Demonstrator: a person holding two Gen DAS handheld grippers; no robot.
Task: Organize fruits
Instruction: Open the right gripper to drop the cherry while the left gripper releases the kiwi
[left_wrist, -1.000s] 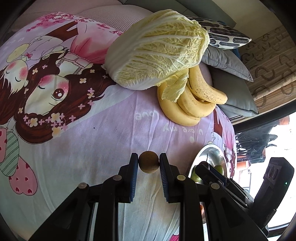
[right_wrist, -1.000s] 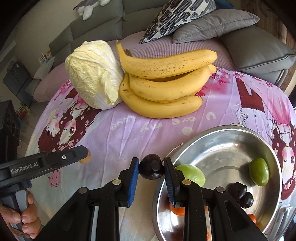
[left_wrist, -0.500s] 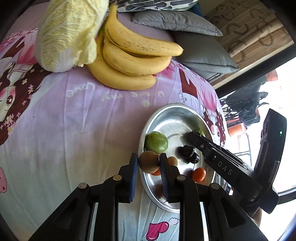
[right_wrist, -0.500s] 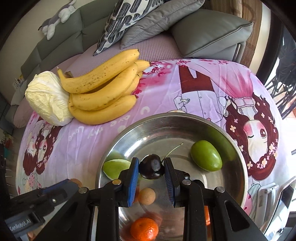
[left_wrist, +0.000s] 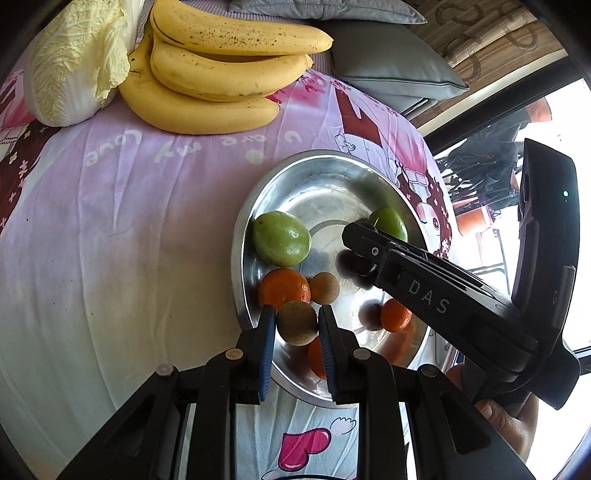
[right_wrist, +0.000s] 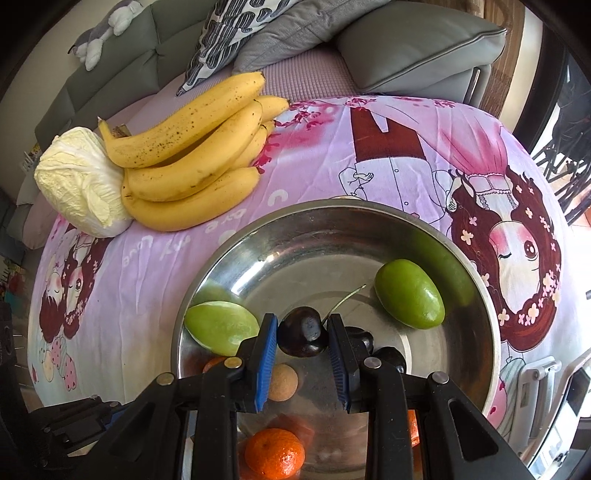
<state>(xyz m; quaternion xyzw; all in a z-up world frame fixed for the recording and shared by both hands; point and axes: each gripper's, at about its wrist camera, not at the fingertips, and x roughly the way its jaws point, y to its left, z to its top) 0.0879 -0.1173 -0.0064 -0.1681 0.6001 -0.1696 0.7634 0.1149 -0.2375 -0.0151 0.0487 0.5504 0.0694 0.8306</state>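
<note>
Steel bowl (right_wrist: 476, 291): perhaps three oranges (left_wrist: 283, 288).

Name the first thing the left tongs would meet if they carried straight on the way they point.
Probably the tangerine in the steel bowl, just past the brown fruit the left tongs grip; depth is unclear.

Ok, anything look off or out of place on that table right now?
Only the pale napa cabbage: a vegetable lying against the yellow banana bunch, outside the round steel bowl. Nothing looks spilled or damaged.
</note>
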